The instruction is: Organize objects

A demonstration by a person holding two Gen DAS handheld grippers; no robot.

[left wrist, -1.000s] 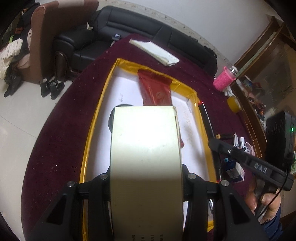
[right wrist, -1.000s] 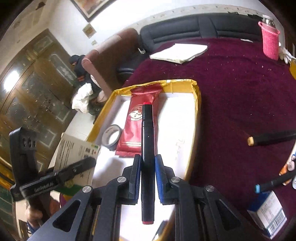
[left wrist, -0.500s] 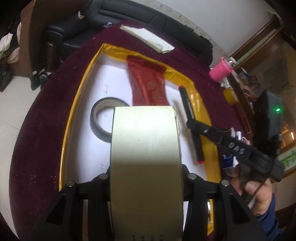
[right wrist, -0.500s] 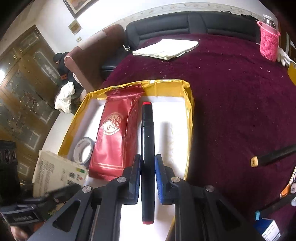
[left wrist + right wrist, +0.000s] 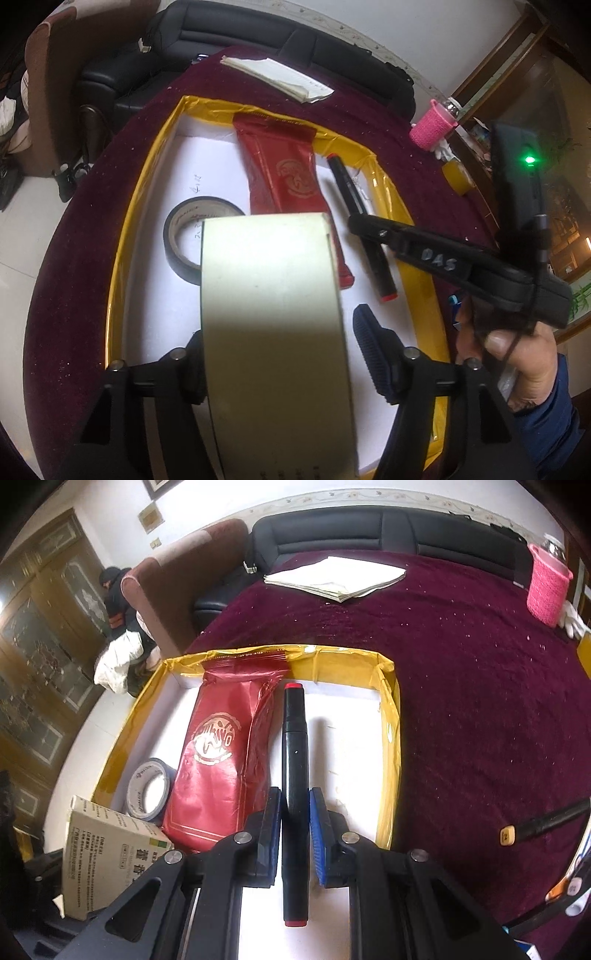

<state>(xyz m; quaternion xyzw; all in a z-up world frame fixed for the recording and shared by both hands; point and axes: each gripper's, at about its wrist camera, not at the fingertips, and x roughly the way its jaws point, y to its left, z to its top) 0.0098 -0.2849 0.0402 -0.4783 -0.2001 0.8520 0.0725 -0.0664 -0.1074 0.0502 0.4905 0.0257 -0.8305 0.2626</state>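
Note:
A yellow-rimmed white tray point(image 5: 122, 236) point(image 5: 391, 746) lies on the maroon table. In it lie a red foil packet point(image 5: 288, 173) point(image 5: 221, 753), a dark tape roll point(image 5: 184, 236) point(image 5: 147, 794) and a black marker with red ends point(image 5: 358, 221) point(image 5: 293, 775). My left gripper point(image 5: 280, 350) has its jaws spread; a beige box point(image 5: 273, 332) point(image 5: 99, 853) stands between them with a gap on the right side. My right gripper point(image 5: 294, 834) is open, its blue pads just off the marker, which rests on the tray floor beside the packet.
Folded papers point(image 5: 336, 578) and a pink-sleeved bottle point(image 5: 546, 587) stand at the far side. More markers point(image 5: 543, 823) and a small box lie on the cloth at right. A black sofa point(image 5: 369, 528) and an armchair stand behind the table.
The right gripper lowered the marker into the tray beside the red packet and opened off it. The left gripper's jaws spread apart around the beige box.

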